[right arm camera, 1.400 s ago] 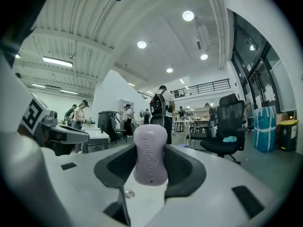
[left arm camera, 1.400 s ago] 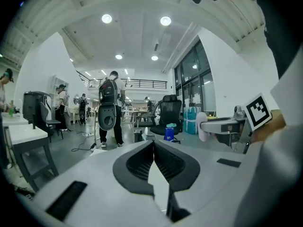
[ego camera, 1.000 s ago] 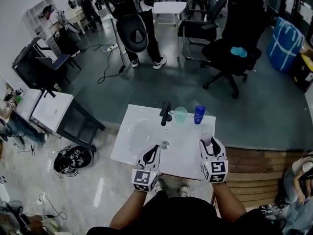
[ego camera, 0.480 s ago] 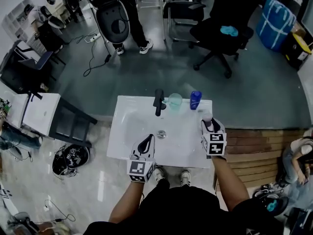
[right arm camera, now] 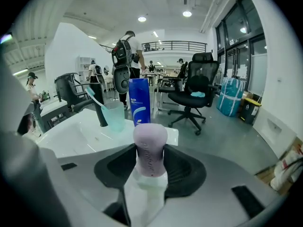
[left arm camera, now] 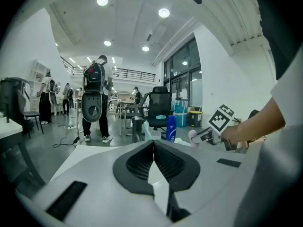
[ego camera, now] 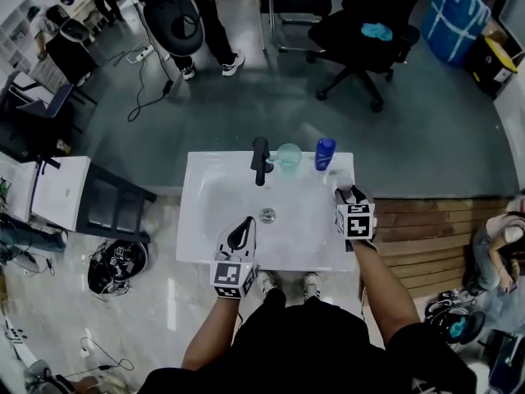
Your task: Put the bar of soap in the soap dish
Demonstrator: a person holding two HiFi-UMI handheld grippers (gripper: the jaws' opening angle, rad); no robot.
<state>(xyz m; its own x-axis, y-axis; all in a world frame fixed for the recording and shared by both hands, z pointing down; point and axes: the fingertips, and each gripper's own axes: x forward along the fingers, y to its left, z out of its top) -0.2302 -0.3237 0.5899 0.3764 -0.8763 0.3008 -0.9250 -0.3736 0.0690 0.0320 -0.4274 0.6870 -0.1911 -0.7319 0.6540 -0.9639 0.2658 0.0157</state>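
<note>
Lilac bar of soap (right arm camera: 150,145) sits clamped in the right gripper (ego camera: 349,192), forearm reaching over the sink's (ego camera: 205,220) right edge; left gripper (left arm camera: 152,161) closed, empty.

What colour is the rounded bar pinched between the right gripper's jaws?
The rounded bar of soap is pale lilac, clearest in the right gripper view.

Pale lilac bar of soap (right arm camera: 150,145), upright, clamped in right claw (right arm camera: 150,164)

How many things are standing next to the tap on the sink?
2. A green cup stands right beside the tap, and a blue bottle is on the cup's right. The right gripper may hide something more.
</note>
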